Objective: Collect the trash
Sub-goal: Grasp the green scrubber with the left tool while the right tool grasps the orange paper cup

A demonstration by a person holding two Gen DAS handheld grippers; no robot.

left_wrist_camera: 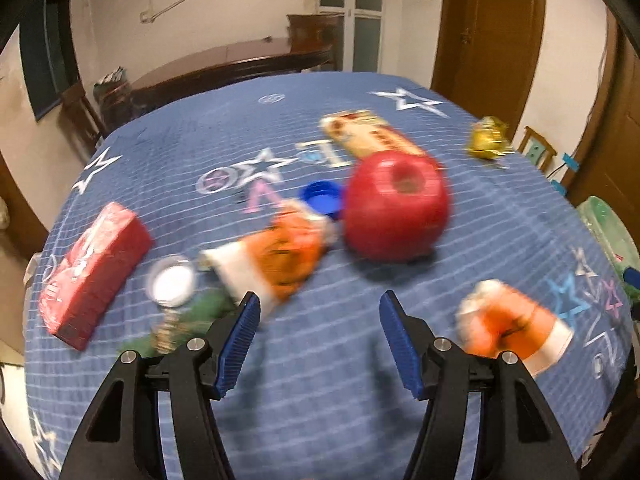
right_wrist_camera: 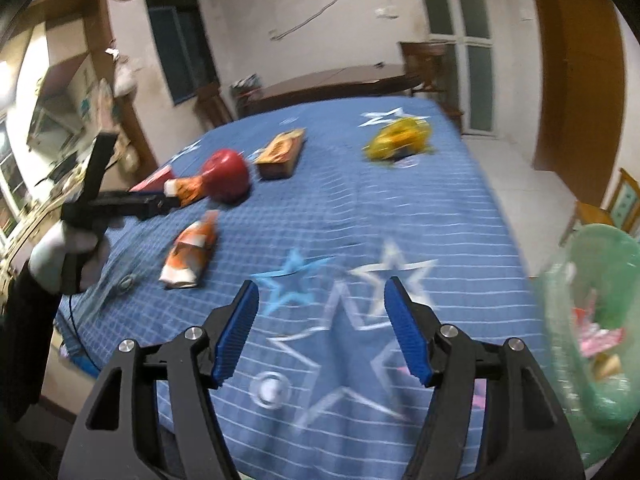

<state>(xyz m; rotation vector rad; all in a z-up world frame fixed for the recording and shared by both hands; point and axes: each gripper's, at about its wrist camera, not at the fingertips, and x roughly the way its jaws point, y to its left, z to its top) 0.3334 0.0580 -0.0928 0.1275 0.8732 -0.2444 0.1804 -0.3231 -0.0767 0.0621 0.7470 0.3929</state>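
Up close, the left tool [left_wrist_camera: 318, 336] hangs over the blue cloth [left_wrist_camera: 320, 408] of the desk with its jaws spread wide and nothing between them. Just beyond its left finger lie a green wrapper [left_wrist_camera: 188, 320] and a round clear lid [left_wrist_camera: 172, 282], and behind them an orange packet [left_wrist_camera: 276, 256] rests crumpled, its white end toward the tool. A second orange packet [left_wrist_camera: 514, 326] lies just past the right finger. To the far left sits a red box [left_wrist_camera: 94, 270], tilted on the cloth. Beyond the first packet a blue cap [left_wrist_camera: 322, 198] lies touching or just beside a red apple [left_wrist_camera: 396, 210]; motion blur hides which. Farther back a tan carton [left_wrist_camera: 370, 134] lies flat, and a gold wrapper [left_wrist_camera: 488, 138] sits well apart near the far right edge.

Likewise, the right tool [right_wrist_camera: 320, 332] is opened wide and grips nothing, hovering above star prints on the cloth [right_wrist_camera: 360, 220]. At its right a green bag [right_wrist_camera: 596, 320] holds pink and tan scraps. Ahead to the left lies an orange packet [right_wrist_camera: 192, 256], and past it the left tool [right_wrist_camera: 132, 204] is seen from the side in a white-gloved hand [right_wrist_camera: 60, 252], near the apple [right_wrist_camera: 226, 176]. The tan carton [right_wrist_camera: 280, 154] follows, then the gold wrapper [right_wrist_camera: 400, 138] toward the far edge.
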